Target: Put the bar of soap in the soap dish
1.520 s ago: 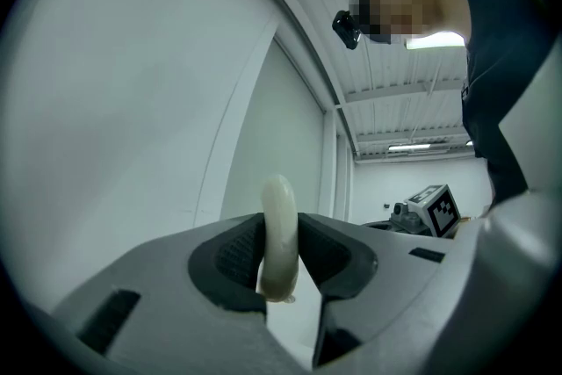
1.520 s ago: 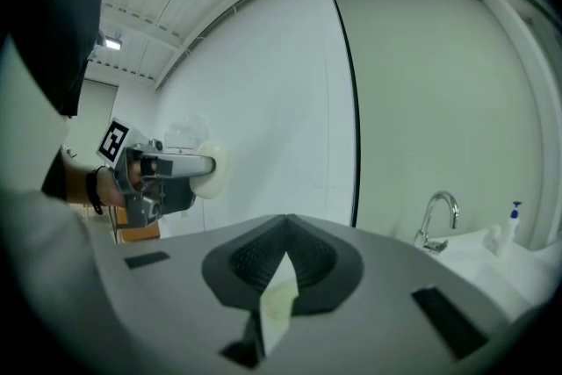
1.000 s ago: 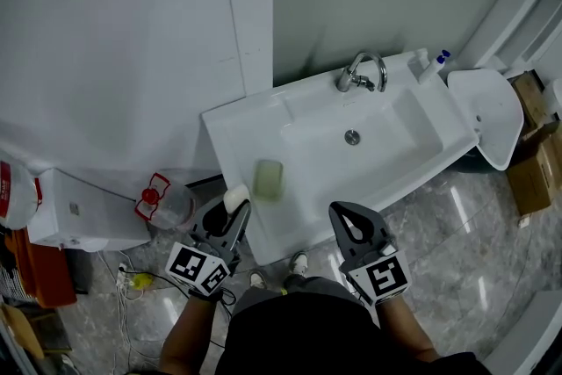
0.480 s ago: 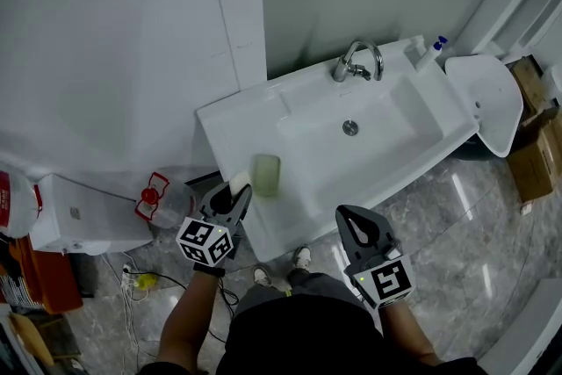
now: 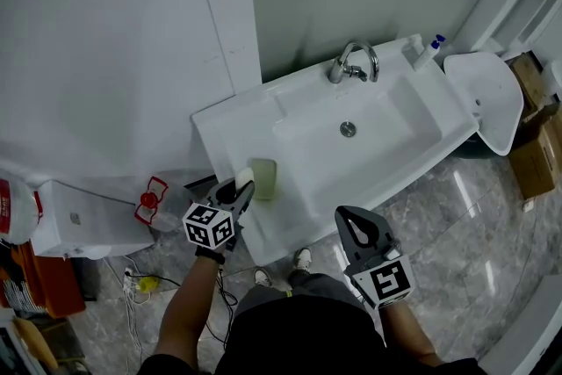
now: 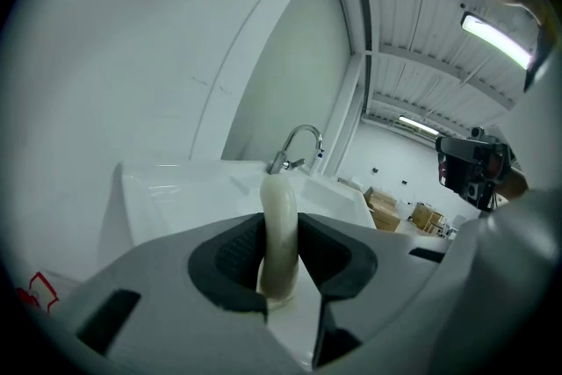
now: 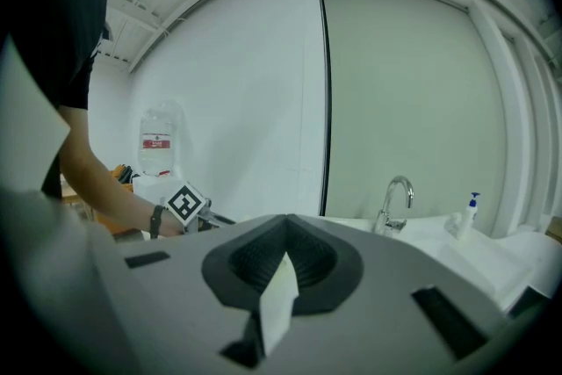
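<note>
Left gripper (image 5: 241, 186): jaws clamped on the bar of soap (image 6: 281, 228), which stands edge-up between the pads and projects past them. Left forearm (image 5: 191, 307) extended forward. Right gripper (image 5: 351, 219): jaws together, nothing between them, held further back than the left.

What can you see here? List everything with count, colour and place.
sink: 1, white, against the wall
faucet: 1, chrome, back of sink
soap dish: 1, pale green, sink's left ledge
soap: 1, cream, on edge in left gripper's jaws
bottle: 1, white with blue top, sink's back right corner
boxes: at least 2, brown, floor at right
jug: 1, clear with red cap, floor left of sink
left gripper: 1, grey, shut on soap, beside dish
right gripper: 1, grey, shut, empty, before sink
</note>
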Motion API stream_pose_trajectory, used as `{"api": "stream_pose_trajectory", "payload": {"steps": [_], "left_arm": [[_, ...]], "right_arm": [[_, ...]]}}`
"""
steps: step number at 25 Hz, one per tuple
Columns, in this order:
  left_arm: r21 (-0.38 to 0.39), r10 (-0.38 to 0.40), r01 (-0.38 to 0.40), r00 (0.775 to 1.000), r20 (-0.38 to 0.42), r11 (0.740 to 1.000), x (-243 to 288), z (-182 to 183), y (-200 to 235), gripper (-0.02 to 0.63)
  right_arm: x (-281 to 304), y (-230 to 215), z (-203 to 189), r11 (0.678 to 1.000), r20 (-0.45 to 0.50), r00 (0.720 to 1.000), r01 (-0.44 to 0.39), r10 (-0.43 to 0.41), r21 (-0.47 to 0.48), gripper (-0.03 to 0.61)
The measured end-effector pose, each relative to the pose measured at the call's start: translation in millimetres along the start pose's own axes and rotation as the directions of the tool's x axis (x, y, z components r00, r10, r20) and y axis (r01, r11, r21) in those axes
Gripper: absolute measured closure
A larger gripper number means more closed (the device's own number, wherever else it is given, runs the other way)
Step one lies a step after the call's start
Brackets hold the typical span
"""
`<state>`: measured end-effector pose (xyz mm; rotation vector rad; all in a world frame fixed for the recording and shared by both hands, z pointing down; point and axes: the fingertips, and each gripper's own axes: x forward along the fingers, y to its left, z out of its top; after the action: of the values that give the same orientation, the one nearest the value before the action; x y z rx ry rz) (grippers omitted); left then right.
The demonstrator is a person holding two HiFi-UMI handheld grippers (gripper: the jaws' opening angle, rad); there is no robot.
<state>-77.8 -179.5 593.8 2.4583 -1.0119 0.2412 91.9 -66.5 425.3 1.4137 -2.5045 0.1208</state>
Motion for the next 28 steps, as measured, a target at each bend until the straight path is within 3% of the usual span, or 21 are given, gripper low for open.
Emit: {"api": "stream_pose_trajectory", "payload": {"steps": [16,23,28], "left_arm": [[-0.109,0.001,-0.02,0.986,-0.169,0.994,54,-34,19,0.505],[-0.207,-0.017,-0.045,0.958,-0.287,0.977,68,-52,24,0.505],[-0.225,-0.034,-0.046,0.94,-0.339,0.973,75,-59,23,0.505]], "right_arm": [[26,-19,-7,0.999,-0.01,0.999,-0.041,0.041,0.02,0.566],[32,-25,-11,0.998,-0.01,0.999,-0.046,0.046,0.033,0.566],[33,-29,-14,0.998,-0.009,0.999,-0.045,0.045,0.042,0.566]]}}
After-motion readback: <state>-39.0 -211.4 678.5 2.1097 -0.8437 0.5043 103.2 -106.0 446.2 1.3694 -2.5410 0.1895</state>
